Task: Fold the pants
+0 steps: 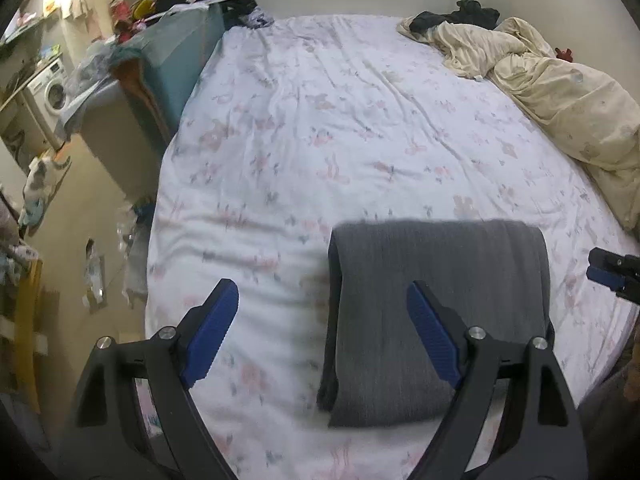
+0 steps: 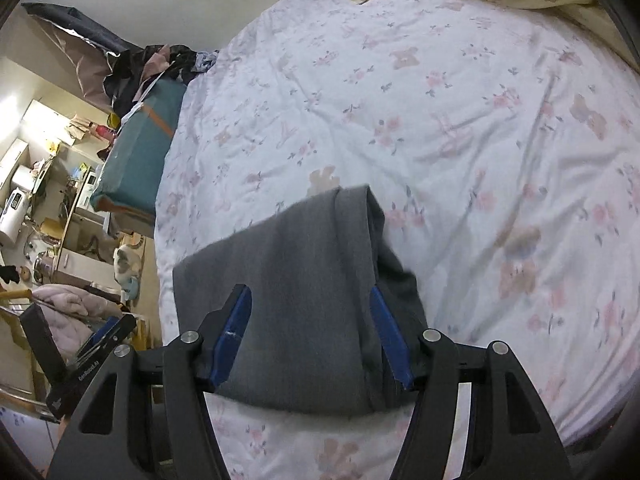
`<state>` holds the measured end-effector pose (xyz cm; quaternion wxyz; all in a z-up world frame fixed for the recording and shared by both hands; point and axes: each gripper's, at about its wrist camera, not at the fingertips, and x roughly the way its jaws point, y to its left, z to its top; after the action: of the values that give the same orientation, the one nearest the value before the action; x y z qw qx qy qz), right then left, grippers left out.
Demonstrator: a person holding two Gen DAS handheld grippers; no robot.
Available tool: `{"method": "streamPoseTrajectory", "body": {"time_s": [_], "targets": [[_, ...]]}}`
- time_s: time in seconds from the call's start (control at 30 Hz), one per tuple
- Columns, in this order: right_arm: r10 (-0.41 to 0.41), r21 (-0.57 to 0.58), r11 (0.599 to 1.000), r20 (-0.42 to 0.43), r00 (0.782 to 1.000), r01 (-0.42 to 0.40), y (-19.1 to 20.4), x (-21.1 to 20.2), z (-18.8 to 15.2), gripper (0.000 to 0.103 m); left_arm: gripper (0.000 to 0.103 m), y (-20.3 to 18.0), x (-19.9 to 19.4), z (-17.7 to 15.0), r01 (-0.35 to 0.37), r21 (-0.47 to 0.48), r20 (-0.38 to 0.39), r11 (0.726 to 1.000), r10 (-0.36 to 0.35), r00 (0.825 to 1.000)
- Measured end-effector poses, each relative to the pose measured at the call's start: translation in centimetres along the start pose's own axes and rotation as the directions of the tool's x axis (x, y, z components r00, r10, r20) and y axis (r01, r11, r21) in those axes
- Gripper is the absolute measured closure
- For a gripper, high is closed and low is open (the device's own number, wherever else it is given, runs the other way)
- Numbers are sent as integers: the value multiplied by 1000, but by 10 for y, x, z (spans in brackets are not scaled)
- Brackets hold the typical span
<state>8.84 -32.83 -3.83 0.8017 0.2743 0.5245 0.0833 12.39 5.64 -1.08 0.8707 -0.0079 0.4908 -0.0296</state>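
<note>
Since the grey pants (image 1: 436, 320) lie folded into a compact rectangle near the bed's (image 1: 360, 120) front edge, both the left gripper (image 1: 324, 336) and right gripper (image 2: 310, 336) hover above them wide open, empty, presumably released.

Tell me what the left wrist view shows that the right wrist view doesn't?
Only the left wrist view shows a washing machine in the far room, a dark garment at the far corner, and the right tongs peeking in at the right edge.

Only the right wrist view shows a white appliance and a pink quilt on the left side.

Both show the folded grey pants on the flowered bedsheet, the cream blanket, the teal box, and open tongs holding nothing: the left tongs in their own view.
</note>
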Motion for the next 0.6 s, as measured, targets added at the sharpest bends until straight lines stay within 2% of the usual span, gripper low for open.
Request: {"method": "streamPoseTrajectory", "body": {"time_s": [0.17, 0.2, 0.23, 0.27, 0.33, 0.4, 0.43, 0.47, 0.5, 0.57, 0.6], "targets": [[0, -55, 998, 38, 999, 2, 6, 10, 40, 41, 19, -7, 18, 35, 33, 5, 50, 999, -34, 998], [15, -70, 997, 39, 999, -12, 9, 15, 48, 43, 19, -9, 24, 39, 45, 3, 51, 999, -45, 998], [26, -87, 996, 28, 999, -23, 12, 23, 54, 52, 22, -12, 30, 42, 62, 2, 46, 998, -62, 997], [30, -107, 994, 9, 1000, -29, 15, 33, 58, 63, 27, -17, 41, 45, 90, 6, 36, 996, -90, 995], [12, -164, 986, -34, 999, -17, 25, 57, 60, 74, 54, -30, 60, 46, 139, 31, -4, 990, -139, 990], [-13, -216, 976, -79, 997, -5, 34, 81, 58, 78, 67, -44, 81, 41, 191, 62, -58, 980, -188, 980], [-9, -238, 971, -98, 995, -15, 39, 93, 56, 79, 71, -50, 92, 37, 199, 86, -85, 976, -192, 978], [-11, -262, 965, -115, 993, -20, 44, 103, 53, 79, 74, -56, 104, 31, 172, 116, -112, 978, -159, 981], [-39, -297, 955, -128, 991, -1, 50, 115, 50, 79, 77, -57, 111, 27, 150, 129, -118, 980, -135, 984], [-116, -354, 933, -129, 985, 64, 56, 132, 43, 85, 77, -54, 121, 22, 147, 110, -117, 983, -134, 984], [-153, -373, 923, -122, 981, 97, 56, 138, 39, 88, 78, -52, 128, 20, 132, 100, -143, 986, -117, 983]]}}
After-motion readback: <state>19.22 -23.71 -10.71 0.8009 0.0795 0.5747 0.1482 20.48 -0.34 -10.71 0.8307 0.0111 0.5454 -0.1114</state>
